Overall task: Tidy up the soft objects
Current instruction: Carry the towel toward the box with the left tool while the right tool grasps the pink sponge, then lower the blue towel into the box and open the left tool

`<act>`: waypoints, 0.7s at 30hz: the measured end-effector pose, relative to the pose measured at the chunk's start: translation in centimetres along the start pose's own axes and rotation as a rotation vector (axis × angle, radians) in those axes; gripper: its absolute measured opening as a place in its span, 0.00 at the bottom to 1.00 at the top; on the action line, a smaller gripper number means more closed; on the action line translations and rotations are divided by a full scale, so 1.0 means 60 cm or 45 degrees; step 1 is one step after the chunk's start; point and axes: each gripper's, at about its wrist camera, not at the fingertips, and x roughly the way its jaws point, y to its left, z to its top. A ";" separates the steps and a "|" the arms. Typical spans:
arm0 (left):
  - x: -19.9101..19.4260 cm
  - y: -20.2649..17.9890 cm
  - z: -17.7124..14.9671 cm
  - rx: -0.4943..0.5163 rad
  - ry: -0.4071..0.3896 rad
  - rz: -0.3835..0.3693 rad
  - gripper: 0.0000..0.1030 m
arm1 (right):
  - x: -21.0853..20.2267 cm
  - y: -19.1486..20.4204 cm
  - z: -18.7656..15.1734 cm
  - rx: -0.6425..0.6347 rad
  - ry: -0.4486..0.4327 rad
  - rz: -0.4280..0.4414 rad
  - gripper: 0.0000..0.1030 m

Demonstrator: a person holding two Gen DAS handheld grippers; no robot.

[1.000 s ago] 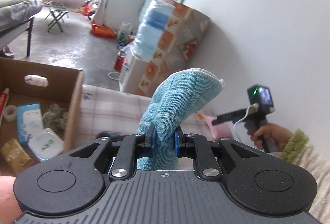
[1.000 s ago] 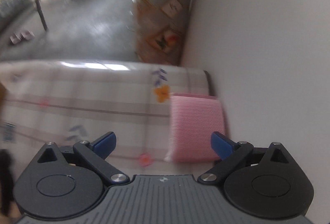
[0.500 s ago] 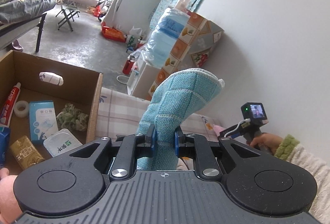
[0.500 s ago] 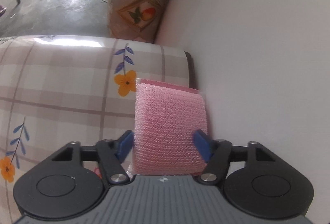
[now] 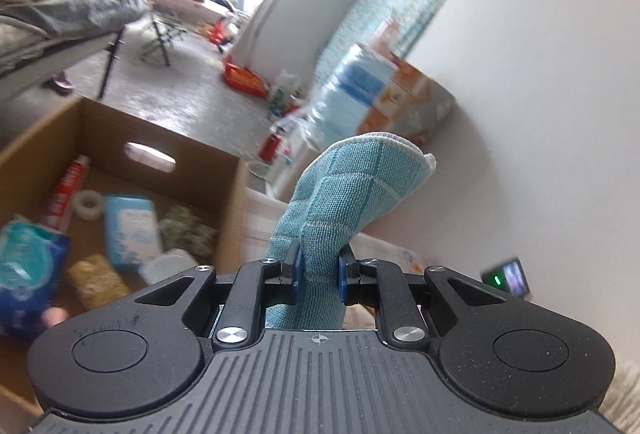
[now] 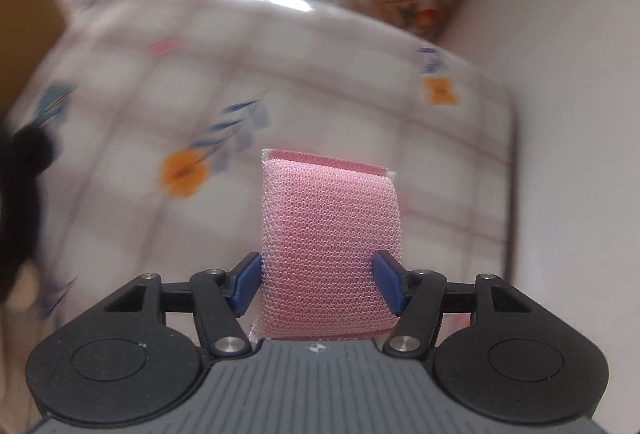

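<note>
A blue microfibre cloth (image 5: 352, 186) stands up from my left gripper (image 5: 318, 270), which is shut on its lower part, beside the open cardboard box (image 5: 230, 202). In the right wrist view a pink mesh sponge (image 6: 328, 218) sits between the blue pads of my right gripper (image 6: 320, 280), and both pads press its sides. The sponge hangs above the flowered checked tablecloth (image 6: 280, 74), away from the white wall. Low at the right of the left wrist view, only the small screen (image 5: 510, 278) on the right gripper shows.
The box holds a toothpaste tube (image 5: 60, 194), a tape roll (image 5: 90, 200), a light blue packet (image 5: 132, 230) and other small items. A corner of the box (image 6: 24, 22) shows at the left of the right wrist view. Stacked cartons (image 5: 400, 102) stand against the wall beyond the table.
My right gripper closed on the pink sponge lying by the wall and carried it left over the table. My left gripper, still holding the blue cloth, swung so the box fills more of its view.
</note>
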 end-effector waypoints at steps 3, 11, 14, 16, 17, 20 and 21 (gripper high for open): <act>-0.040 0.030 0.006 -0.034 -0.047 0.050 0.14 | -0.020 0.036 -0.018 -0.074 -0.008 0.014 0.64; -0.073 0.099 0.000 -0.072 -0.015 0.192 0.14 | -0.032 0.011 -0.012 0.058 -0.107 -0.034 0.81; -0.043 0.119 -0.008 -0.097 0.060 0.211 0.14 | -0.016 -0.001 -0.005 0.103 -0.079 -0.053 0.84; -0.013 0.131 -0.019 -0.108 0.128 0.242 0.14 | -0.013 -0.006 -0.004 0.132 -0.078 -0.039 0.87; 0.003 0.132 -0.024 -0.097 0.162 0.263 0.14 | -0.012 -0.007 -0.003 0.140 -0.081 -0.038 0.87; 0.048 0.134 -0.041 -0.072 0.272 0.296 0.14 | -0.011 -0.007 -0.004 0.150 -0.082 -0.037 0.88; 0.060 0.132 -0.047 -0.050 0.303 0.292 0.14 | -0.011 -0.008 -0.004 0.155 -0.081 -0.035 0.89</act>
